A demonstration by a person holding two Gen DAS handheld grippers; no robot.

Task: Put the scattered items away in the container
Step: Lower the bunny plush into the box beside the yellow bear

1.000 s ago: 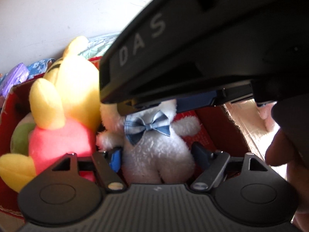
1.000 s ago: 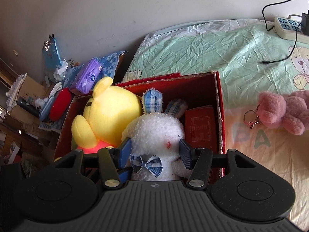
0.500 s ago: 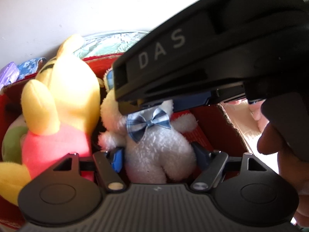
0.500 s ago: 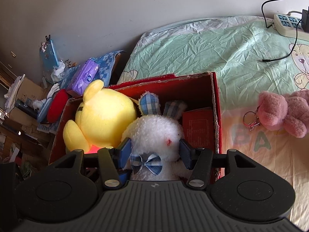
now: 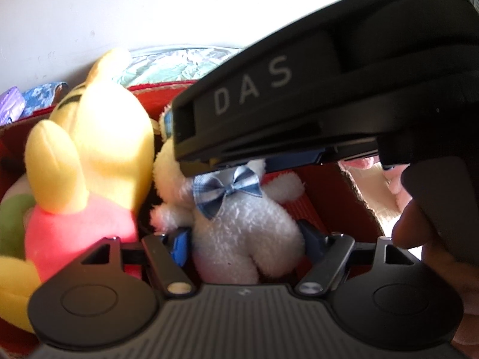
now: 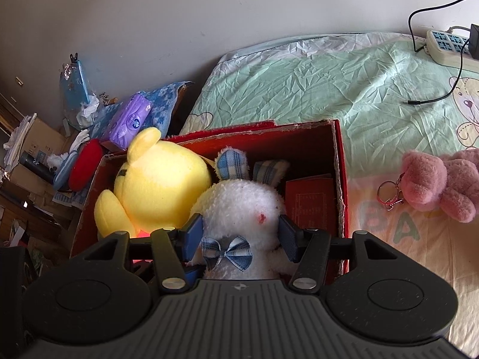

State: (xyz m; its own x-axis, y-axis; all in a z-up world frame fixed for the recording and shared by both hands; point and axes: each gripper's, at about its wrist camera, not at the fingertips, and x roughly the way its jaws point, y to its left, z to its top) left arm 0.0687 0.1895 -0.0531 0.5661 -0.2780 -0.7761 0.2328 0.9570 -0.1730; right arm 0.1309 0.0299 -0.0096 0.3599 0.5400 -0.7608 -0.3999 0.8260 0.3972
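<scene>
White rabbit (image 6: 242,206) upright in red box (image 6: 336,149), ears toward wall

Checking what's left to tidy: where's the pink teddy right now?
Right wrist view, far right: the pink teddy lies on the bed sheet, outside the red box, its keyring toward the box wall.

Hard light blows the wall (image 5: 119,9) and the yellow plush (image 5: 113,137) to near white in the soft, slightly blurred left wrist view, while the right wrist view is sharper and evenly lit, its bed sheet (image 6: 314,89) bowed by fisheye and its corners dark.
</scene>
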